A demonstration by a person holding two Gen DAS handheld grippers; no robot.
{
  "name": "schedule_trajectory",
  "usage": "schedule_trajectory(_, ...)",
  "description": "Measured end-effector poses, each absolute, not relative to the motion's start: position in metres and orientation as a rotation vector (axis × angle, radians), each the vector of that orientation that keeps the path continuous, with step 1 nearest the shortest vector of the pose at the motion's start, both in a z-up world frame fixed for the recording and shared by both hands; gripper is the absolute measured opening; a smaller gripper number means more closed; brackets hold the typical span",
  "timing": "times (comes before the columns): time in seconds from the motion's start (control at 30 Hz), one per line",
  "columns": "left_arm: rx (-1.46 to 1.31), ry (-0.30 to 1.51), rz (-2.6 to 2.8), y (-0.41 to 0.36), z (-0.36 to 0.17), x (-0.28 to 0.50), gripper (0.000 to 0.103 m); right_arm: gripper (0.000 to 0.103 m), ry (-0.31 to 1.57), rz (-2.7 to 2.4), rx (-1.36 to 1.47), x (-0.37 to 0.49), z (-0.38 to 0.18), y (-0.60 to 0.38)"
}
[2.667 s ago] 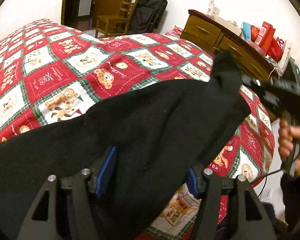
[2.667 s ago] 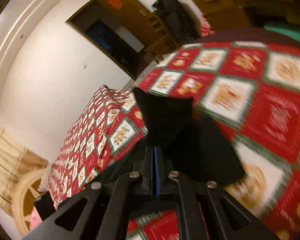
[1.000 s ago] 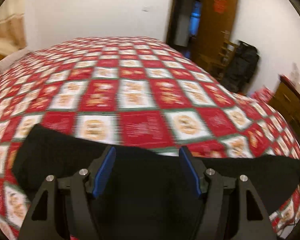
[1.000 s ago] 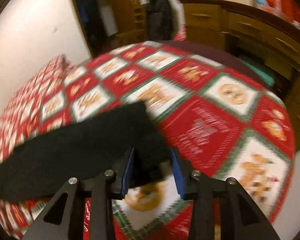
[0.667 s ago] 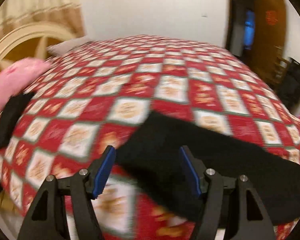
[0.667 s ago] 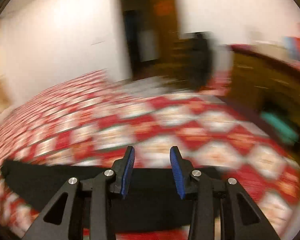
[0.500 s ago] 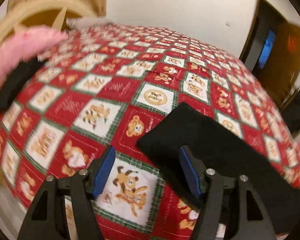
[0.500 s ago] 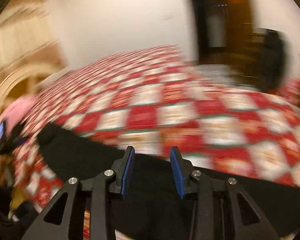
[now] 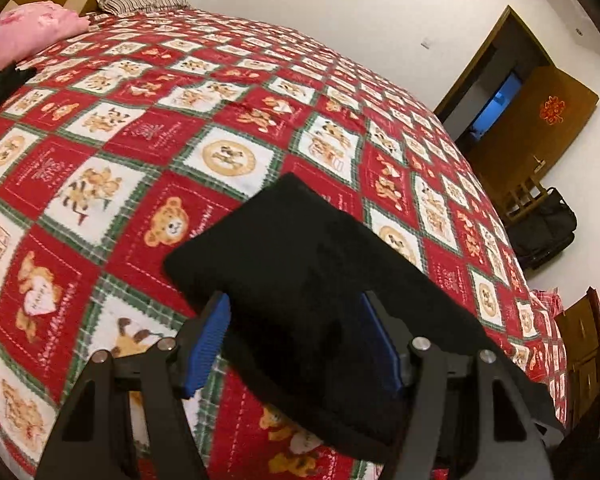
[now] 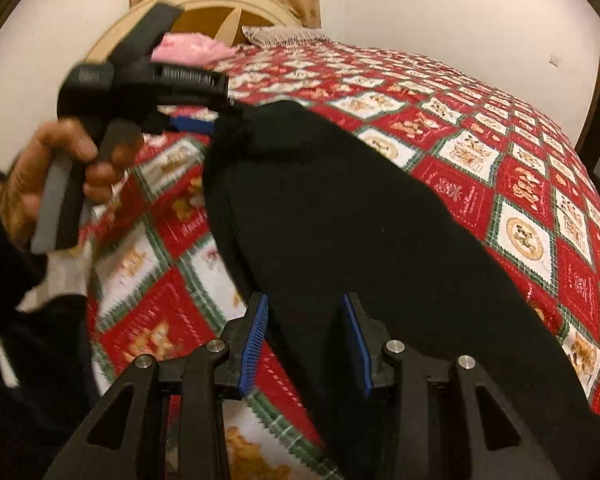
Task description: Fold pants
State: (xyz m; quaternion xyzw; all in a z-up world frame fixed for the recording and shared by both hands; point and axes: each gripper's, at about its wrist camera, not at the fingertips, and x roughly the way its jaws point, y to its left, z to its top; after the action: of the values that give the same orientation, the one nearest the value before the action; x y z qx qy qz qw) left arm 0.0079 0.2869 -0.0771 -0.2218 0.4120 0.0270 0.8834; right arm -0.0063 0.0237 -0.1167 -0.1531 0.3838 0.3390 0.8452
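The black pants [image 9: 308,272] lie folded lengthwise as a long strip on the red patchwork bedspread [image 9: 148,128]. My left gripper [image 9: 296,340] is open, its blue pads either side of the strip's near end, which lies over the gap. In the right wrist view the pants [image 10: 340,216] run from the lower right to the upper left. My right gripper [image 10: 304,340] is open over the strip's edge. The left gripper [image 10: 196,124] shows there at the far end of the strip, held in a hand.
A pink pillow [image 9: 24,36] and a striped pillow [image 9: 140,0] lie by the round headboard [image 10: 228,8]. A dark garment [image 9: 0,84] lies at the left edge of the bed. A doorway [image 9: 496,96], a chair and a black bag [image 9: 540,228] stand past the bed.
Both grippers let go of the pants and swung left along the strip. The left one moved to its far end, the right one turned to face the headboard.
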Motion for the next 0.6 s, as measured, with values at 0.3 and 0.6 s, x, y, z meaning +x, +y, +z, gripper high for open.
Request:
schedule_trajectory(0.3, -0.513, 0.837, 0.071, 0.292, -0.083, 0.02, 0.038, 0.006, 0.794, 0.7, -0.366, -0.002, -0.119, 0.032)
schedule_trajectory(0.6, -0.542, 0.795, 0.066, 0.3, -0.074, 0.016, 0.016, 0.005, 0.763, 0.768, -0.307, -0.014, -0.094, 0.031)
